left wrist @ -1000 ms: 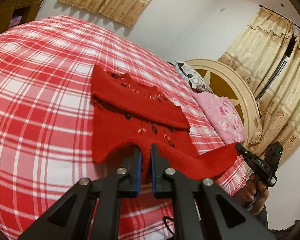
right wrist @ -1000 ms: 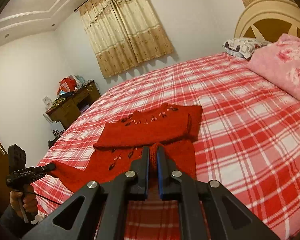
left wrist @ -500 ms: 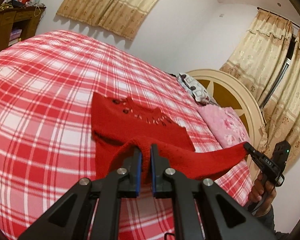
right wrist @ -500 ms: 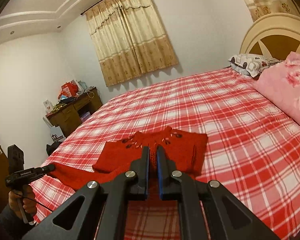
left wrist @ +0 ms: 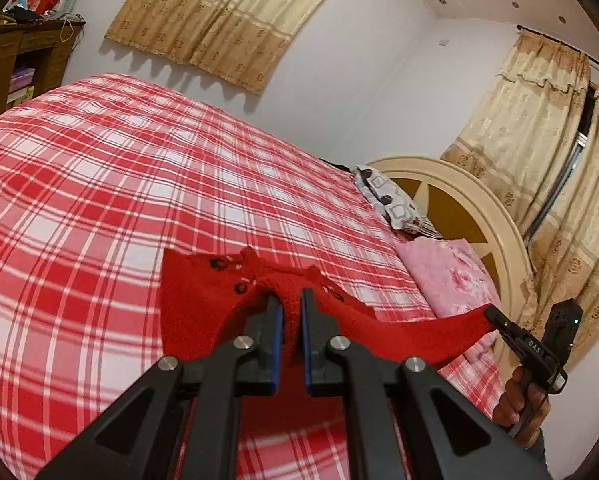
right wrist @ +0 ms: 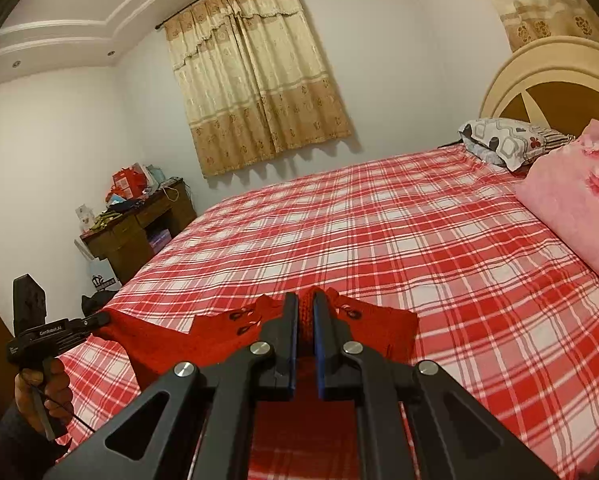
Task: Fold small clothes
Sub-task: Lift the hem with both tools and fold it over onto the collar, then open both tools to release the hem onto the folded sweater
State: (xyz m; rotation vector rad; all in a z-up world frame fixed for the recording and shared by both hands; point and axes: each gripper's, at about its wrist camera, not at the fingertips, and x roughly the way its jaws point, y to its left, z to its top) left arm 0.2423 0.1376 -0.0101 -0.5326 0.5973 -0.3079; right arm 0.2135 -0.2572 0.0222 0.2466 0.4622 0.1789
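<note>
Both tools have carried the near hem of the red knitted garment (left wrist: 203, 312) up and away from the person, so that less of its decorated front shows than a second ago and the lifted edge now hangs over the collar end instead of trailing off the near side of the bed (left wrist: 99, 184).

Left tool (left wrist: 290, 304) is closed tight on one corner of that hem, red knit pinched between its blue pads. Right tool (right wrist: 305, 312) is clamped the same way on the other corner. From the left wrist camera the right tool shows at the far right with the hem stretched between the two as a taut band; from the right wrist camera the left tool sits at the far left on the same band.

Taking the garment's collar as landmark: the rest of the garment lies flat on the bed just beyond the tools, collar end farthest from the person, toward the curtained wall. The held hem runs crosswise, parallel to the collar edge and raised above it. Neither hand looks nearer to the collar than the other, so the fold likely finishes by lowering both corners together onto the collar end.
</note>
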